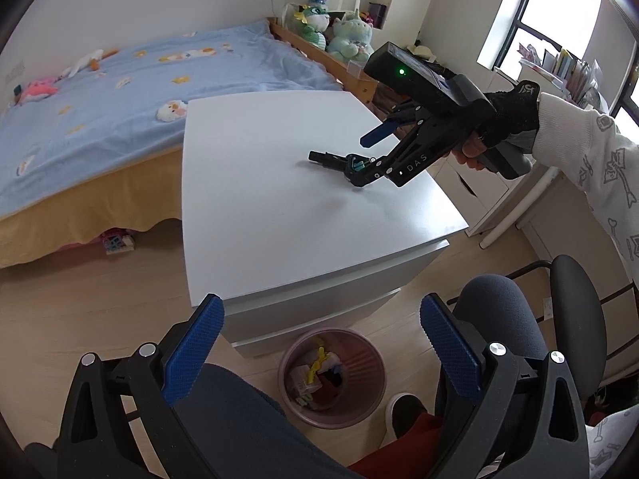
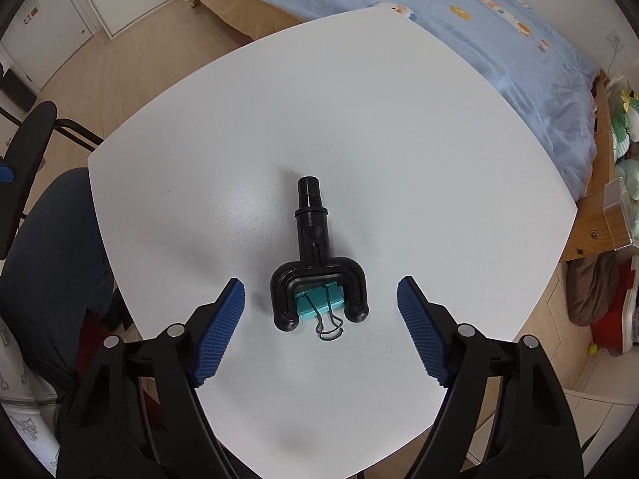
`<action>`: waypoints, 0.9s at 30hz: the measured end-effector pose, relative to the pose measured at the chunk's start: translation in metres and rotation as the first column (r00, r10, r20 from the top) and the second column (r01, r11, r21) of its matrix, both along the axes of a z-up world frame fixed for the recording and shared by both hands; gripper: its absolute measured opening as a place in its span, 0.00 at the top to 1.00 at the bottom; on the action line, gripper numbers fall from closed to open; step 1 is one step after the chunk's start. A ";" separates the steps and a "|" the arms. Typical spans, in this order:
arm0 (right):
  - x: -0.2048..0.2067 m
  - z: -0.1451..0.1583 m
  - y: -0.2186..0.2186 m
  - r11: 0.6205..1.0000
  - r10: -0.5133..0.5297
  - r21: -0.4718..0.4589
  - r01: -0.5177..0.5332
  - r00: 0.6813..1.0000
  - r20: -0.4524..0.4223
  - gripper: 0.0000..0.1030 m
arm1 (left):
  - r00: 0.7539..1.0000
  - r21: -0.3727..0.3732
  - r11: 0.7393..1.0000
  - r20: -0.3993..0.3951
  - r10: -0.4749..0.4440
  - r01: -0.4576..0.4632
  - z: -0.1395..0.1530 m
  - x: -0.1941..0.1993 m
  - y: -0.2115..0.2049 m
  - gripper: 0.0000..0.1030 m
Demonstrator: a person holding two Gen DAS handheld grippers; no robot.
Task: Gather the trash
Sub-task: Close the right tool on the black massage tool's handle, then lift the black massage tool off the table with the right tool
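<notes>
A black plastic U-shaped fork piece with a round stem lies on the white table top, and a teal binder clip rests between its prongs. My right gripper points steeply down over them, open, with the fork piece and clip between its blue pads and untouched. In the left wrist view the right gripper hovers at the fork piece. My left gripper is open and holds nothing, above a pink trash bin with several scraps in it.
The white table is a drawer unit beside a bed with a blue blanket. A black chair stands at the right. The person's legs flank the bin on the wooden floor. Plush toys sit behind the bed.
</notes>
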State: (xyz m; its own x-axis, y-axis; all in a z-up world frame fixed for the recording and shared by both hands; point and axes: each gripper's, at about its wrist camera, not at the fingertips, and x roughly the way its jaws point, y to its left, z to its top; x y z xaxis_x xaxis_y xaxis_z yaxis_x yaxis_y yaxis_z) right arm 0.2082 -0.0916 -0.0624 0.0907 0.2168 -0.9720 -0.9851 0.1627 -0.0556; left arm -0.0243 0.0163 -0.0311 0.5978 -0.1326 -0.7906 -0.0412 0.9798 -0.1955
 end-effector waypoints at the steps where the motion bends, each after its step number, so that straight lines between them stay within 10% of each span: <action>1: 0.001 -0.002 0.001 1.000 0.002 -0.004 -0.002 1.000 -0.002 0.28 | 1.000 -0.001 1.000 0.000 0.003 -0.003 0.000 0.000 0.001 0.08; 27: -0.002 -0.008 0.003 1.000 -0.020 -0.007 0.020 0.999 -0.042 0.50 | 1.000 -0.014 1.000 -0.012 0.006 -0.007 -0.007 0.001 0.003 0.08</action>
